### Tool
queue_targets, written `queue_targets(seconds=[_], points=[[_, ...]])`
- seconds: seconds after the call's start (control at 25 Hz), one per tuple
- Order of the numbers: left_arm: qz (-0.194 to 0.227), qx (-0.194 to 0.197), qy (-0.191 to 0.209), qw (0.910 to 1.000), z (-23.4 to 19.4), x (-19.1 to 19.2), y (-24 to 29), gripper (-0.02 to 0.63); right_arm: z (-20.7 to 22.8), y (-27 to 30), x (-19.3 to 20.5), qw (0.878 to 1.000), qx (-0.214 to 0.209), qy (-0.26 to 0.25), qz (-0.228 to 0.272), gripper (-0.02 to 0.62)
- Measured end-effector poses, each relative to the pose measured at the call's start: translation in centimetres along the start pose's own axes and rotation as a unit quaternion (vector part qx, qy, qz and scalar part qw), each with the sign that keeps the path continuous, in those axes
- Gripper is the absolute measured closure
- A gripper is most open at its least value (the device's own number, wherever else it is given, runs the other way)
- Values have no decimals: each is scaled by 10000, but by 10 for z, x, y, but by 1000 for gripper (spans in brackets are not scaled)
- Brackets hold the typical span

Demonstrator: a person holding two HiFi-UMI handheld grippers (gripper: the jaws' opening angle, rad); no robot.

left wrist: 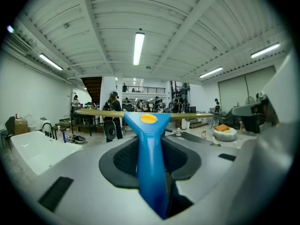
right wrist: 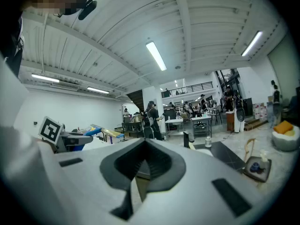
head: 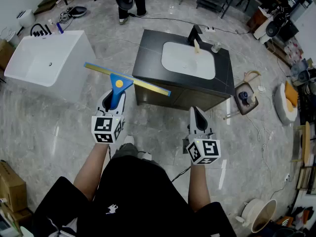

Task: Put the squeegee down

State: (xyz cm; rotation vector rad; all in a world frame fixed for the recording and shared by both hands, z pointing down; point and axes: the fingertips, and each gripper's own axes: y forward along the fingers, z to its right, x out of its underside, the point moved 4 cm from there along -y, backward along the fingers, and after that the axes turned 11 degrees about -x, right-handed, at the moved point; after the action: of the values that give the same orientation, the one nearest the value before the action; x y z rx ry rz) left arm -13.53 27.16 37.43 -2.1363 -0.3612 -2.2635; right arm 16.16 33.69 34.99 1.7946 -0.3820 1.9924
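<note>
The person holds both bare forearms out in front, side by side and well apart. The left forearm (head: 93, 168) carries the left gripper (head: 113, 97), which points forward and almost level, its jaws clamped on the blue handle of the squeegee (head: 120, 85). The right forearm (head: 196, 187) carries the right gripper (head: 198, 115), also pointing forward and nearly level, its jaws pressed together with nothing between them.

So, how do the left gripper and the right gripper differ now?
The left gripper grips the blue squeegee by its handle; the right gripper holds nothing. The left fingers stand apart around the handle; the right fingers are together. Both carry a marker cube.
</note>
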Motion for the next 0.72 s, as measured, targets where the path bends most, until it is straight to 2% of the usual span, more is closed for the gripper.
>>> queue_targets(seconds=[0.36, 0.72], points=[[-16, -7, 108, 9999, 8, -2, -8, 479, 2, -9, 3, 9996, -120, 240, 87, 594], [-241, -56, 108, 9996, -8, 10, 5, 479, -2, 17, 11, 9991, -253, 330, -63, 594]])
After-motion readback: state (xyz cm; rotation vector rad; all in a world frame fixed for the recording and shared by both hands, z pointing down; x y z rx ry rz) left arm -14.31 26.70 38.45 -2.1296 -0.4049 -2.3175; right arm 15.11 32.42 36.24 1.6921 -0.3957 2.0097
